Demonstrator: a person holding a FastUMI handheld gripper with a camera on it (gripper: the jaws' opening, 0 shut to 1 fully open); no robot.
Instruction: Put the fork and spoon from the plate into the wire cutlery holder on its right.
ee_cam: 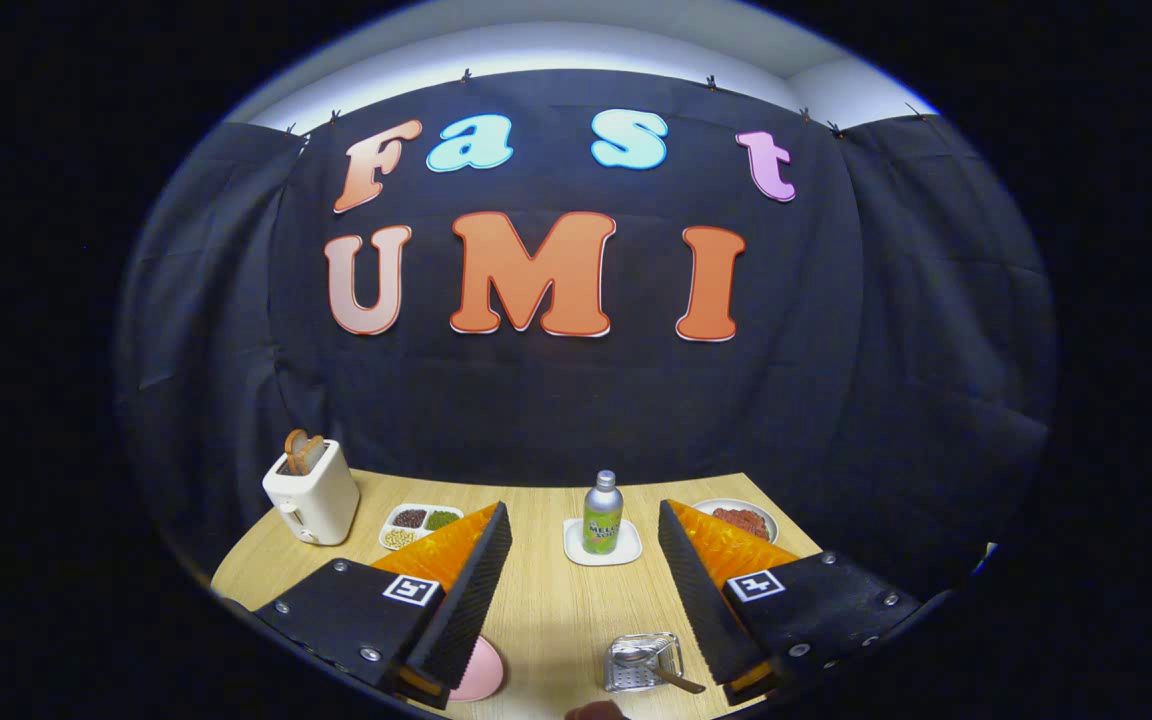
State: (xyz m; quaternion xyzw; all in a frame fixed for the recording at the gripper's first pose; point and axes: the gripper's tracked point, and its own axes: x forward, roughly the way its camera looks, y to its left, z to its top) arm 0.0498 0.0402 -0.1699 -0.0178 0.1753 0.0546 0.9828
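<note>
Tool: the tool [584, 600] hung above the bench [546, 600] with its 2 fingers spread wide and nothing between them.
Plate: a pink plate [481, 672] lay on the bench just beside the left finger, most of it hidden behind that finger; whether a fork lay on it could not be told.
Holder: the wire cutlery holder [644, 662] stood to the plate's right, close to the right finger, between the 2 fingers and nearer than their tips.
Spoon: a spoon [658, 668] rested in the holder, its bowl over the wire and its handle poking out toward the right finger.
Fork: no fork could be made out.
Progress: judged from the layout, the spoon was already delivered; the fork's whereabouts stayed uncertain, so the job was at least half done.
Backdrop: beyond the fingers sat a toaster [311, 492] with bread, a divided dish [420, 523] of beans, a green bottle [602, 515] on a white coaster [602, 545], and a bowl [736, 520] of red food.
</note>
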